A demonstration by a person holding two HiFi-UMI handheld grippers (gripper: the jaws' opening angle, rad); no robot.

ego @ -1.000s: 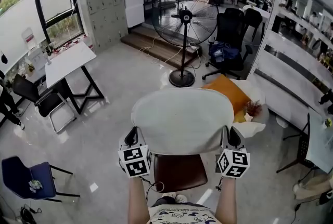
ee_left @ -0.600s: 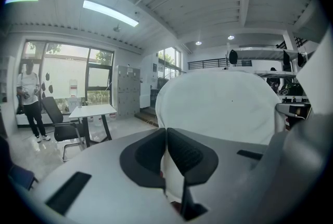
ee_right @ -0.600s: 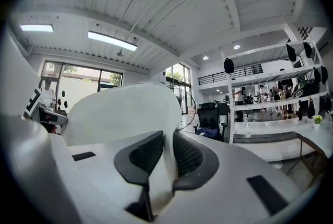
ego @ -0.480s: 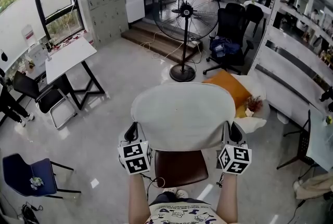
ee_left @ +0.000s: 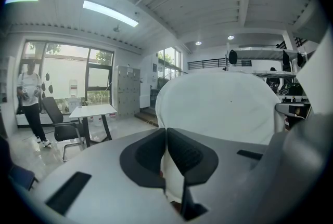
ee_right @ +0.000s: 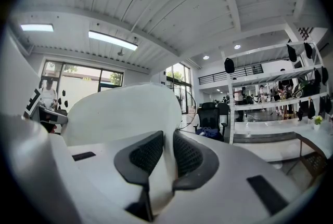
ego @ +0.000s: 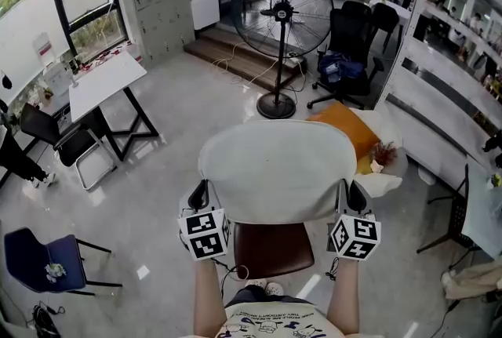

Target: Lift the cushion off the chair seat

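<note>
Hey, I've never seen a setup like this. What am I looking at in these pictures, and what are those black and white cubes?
There is no robot here: a person holds a hand tool with two jaws in each hand. The patterned cubes are parts of those tools. The head view comes from a camera on the person's head, looking down. The other two come from cameras riding on each tool, looking along its jaws. The left gripper and the right gripper are each shut on an edge of the white cushion, one at each side. Under it shows the brown chair seat. Behind stands a floor fan.
</note>
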